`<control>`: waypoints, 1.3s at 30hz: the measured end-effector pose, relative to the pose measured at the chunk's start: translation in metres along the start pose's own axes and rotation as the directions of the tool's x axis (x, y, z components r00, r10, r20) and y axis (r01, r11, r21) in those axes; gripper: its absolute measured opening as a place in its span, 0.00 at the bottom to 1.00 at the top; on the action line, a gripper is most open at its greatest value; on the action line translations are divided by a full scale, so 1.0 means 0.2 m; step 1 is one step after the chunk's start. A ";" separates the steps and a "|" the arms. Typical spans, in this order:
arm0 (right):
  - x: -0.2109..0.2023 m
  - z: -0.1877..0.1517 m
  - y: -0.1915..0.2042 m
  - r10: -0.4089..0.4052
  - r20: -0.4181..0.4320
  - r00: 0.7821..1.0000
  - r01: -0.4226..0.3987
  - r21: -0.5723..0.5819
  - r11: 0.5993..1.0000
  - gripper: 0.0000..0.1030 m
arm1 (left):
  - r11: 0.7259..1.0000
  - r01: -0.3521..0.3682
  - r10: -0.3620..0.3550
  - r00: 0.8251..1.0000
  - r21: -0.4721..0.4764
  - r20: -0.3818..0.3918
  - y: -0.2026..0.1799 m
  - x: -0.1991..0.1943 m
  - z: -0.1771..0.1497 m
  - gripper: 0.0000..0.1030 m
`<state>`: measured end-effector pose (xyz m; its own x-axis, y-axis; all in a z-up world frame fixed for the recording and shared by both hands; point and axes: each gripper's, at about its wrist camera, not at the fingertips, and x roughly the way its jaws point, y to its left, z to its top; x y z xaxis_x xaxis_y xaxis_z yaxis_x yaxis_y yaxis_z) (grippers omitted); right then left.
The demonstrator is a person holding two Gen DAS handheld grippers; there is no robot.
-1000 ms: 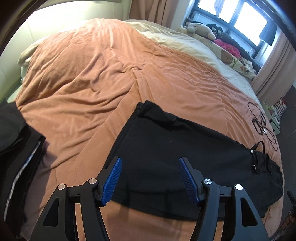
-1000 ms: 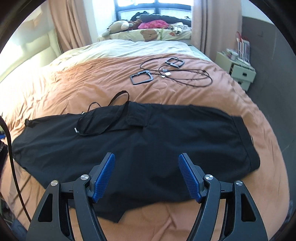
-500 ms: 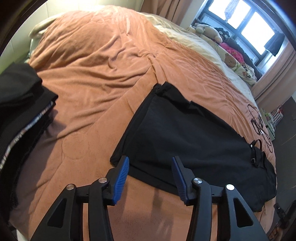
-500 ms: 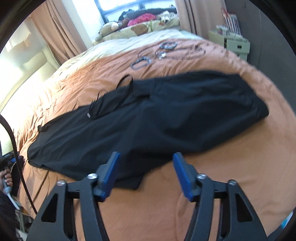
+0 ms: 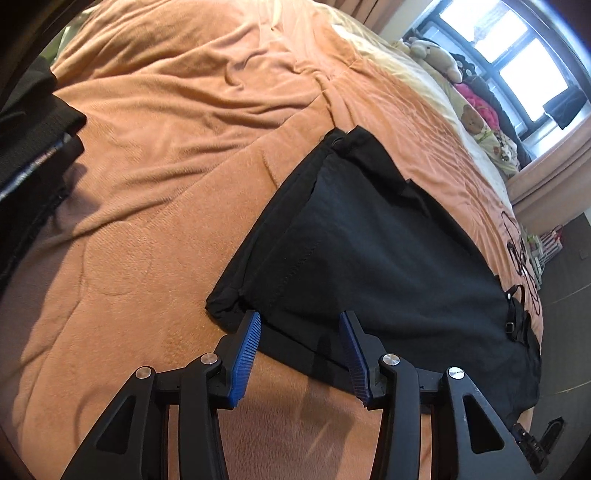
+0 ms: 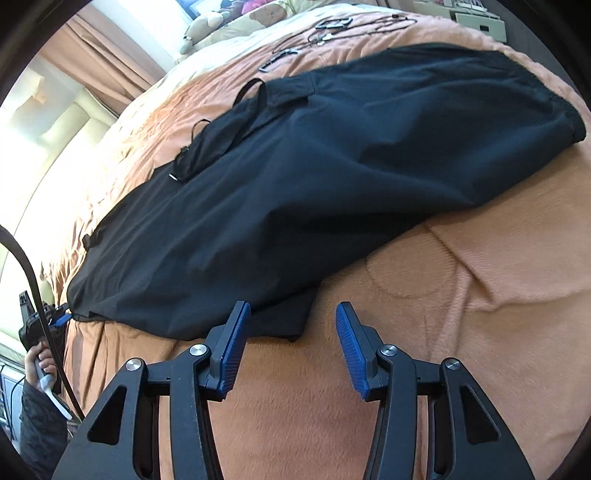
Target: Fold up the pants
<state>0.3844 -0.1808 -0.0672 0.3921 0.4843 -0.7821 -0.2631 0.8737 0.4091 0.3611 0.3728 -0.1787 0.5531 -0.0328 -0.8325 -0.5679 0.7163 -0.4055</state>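
Left wrist view: looking down along the left claw (image 5: 299,325), its two blue ribbed pads (image 5: 243,356) partly apart, jaws having just been closing, nothing pinched between them. Pad tips hovering right at the near hem of the black pants (image 5: 369,251), with that edge of cloth showing in the gap between the pads; whether the tips touch the fabric cannot be told. Pants spread flat on an orange blanket (image 5: 147,184) covering a bed, stretching away toward the right, a stitched seam running across the near end. A black strap with a small buckle (image 5: 511,317) lying on the pants at the far right. A heap of dark clothing (image 5: 29,155) at the left edge of the bed. Stuffed toys (image 5: 439,59) piled under a bright window (image 5: 517,66) in the far corner.

Right wrist view: looking down along the right claw (image 6: 291,325), blue pads (image 6: 351,354) likewise partly apart, jaws having just been closing, empty. Left pad tip just over the near corner of the pants (image 6: 332,155); right pad over bare blanket (image 6: 461,314). Pants lying lengthwise across the bed, from lower left to upper right. A thin black strap (image 6: 221,136) looped on top of them. Cables (image 6: 332,26) on the blanket beyond. At the far left edge, a hand (image 6: 40,363) gripping the other tool's handle.
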 end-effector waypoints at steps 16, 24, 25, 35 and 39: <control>0.06 -0.03 0.02 0.022 -0.011 1.000 -0.022 0.011 1.000 0.04 | 0.994 -0.027 0.029 0.999 -0.110 0.021 0.08 0.06 0.04 0.07; -0.03 -0.07 0.01 0.048 -0.010 0.999 -0.048 0.015 0.999 0.02 | 0.994 -0.040 0.047 0.996 -0.101 0.074 0.10 -0.06 0.03 0.06; -0.02 -0.07 0.01 0.043 -0.018 0.999 -0.043 0.015 0.999 0.02 | 0.994 -0.047 0.054 0.996 -0.102 0.072 0.10 -0.05 0.03 0.06; -0.06 -0.10 -0.07 0.101 -0.050 0.994 -0.098 0.069 0.993 0.02 | 0.989 -0.051 0.055 0.998 -0.141 0.027 0.15 -0.05 0.00 0.41; -0.07 -0.09 -0.11 0.143 -0.034 0.989 -0.140 0.081 0.987 0.05 | 0.989 -0.027 0.037 0.997 -0.145 0.069 0.17 -0.10 -0.03 0.64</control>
<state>0.3684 -0.2081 -0.0739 0.3203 0.6023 -0.7312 -0.2432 0.7983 0.5510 0.3265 0.3925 -0.1775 0.5724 0.0423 -0.8189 -0.6650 0.6082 -0.4334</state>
